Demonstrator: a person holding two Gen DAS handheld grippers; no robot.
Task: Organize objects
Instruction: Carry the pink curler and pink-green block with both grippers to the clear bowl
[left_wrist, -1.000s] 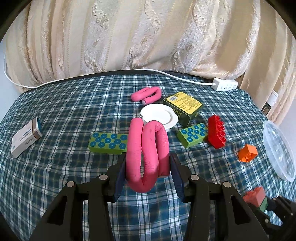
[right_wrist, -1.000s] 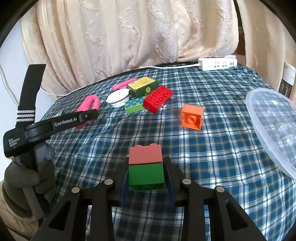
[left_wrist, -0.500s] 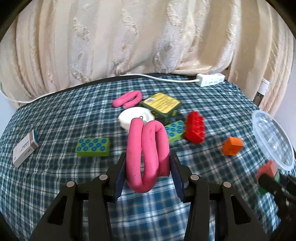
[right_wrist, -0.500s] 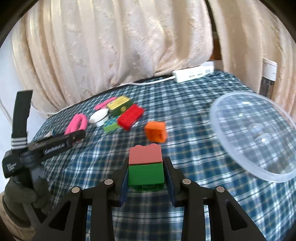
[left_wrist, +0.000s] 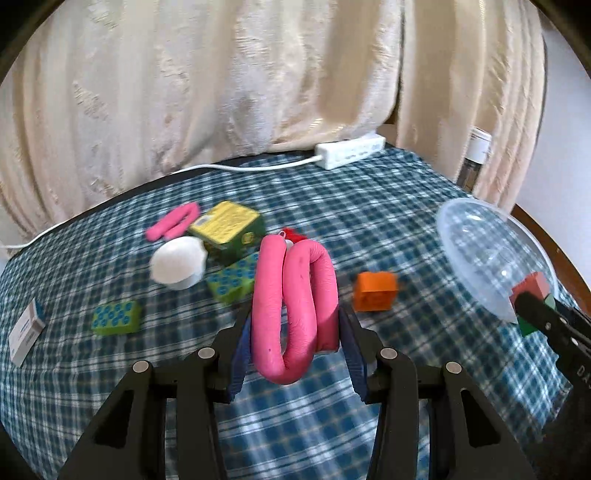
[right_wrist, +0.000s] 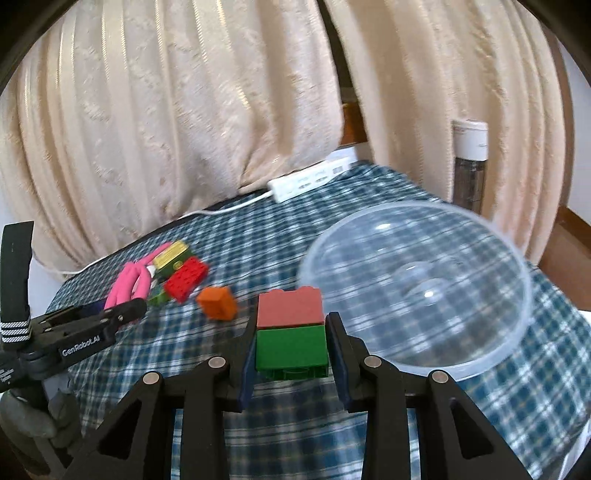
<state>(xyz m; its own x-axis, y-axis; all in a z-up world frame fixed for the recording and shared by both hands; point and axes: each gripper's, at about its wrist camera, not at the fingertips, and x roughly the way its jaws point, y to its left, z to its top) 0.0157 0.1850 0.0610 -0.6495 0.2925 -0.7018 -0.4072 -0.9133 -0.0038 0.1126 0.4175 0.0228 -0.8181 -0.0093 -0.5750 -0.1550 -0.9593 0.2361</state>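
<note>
Your left gripper (left_wrist: 293, 332) pinches the pink roller (left_wrist: 291, 306); your right gripper (right_wrist: 291, 349) pinches stacked bricks (right_wrist: 291, 328) near the bowl (right_wrist: 417, 288).

Two fisheye cameras, one on each hand-held gripper, look forward and down along their own fingers across a plaid-covered table (left_wrist: 369, 221) toward cream curtains (left_wrist: 221, 92) at the far side. Both views share the clear bowl (right_wrist: 413, 288), orange block (left_wrist: 375, 291) and white power strip (right_wrist: 310, 181) (each camera also catches the other gripper at its frame edge)
</note>
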